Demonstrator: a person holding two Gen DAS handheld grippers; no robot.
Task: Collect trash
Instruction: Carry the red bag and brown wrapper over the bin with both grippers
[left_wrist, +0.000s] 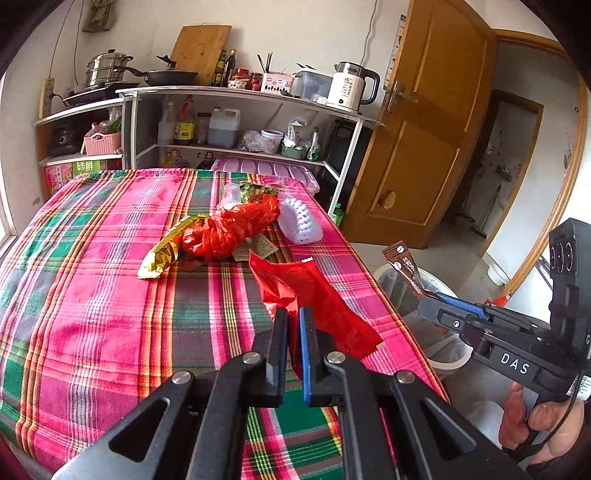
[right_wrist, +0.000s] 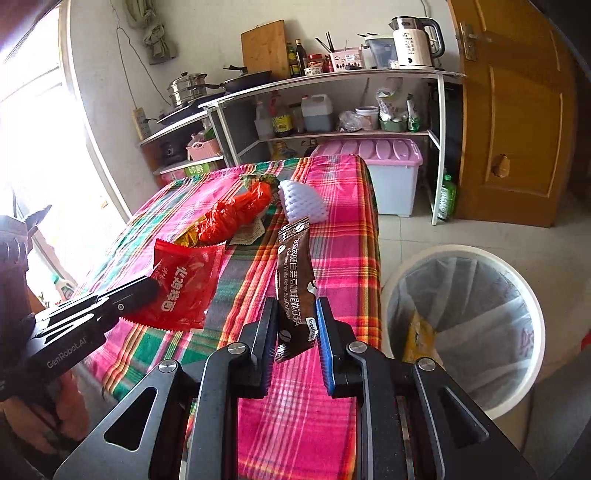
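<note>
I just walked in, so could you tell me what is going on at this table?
A person is clearing trash with a gripper in each hand. The left gripper is shut on a red wrapper; the right gripper is shut on a brown coffee sachet. A lined bin stands beside the table, where a red plastic bag and gold wrapper remain.

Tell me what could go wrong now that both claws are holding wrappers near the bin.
1. The right claw pinches the brown coffee sachet only at its lower end, so it might slip before reaching the bin.
2. The left claw grips the red wrapper over the tablecloth; released early, it lands back there.
</note>
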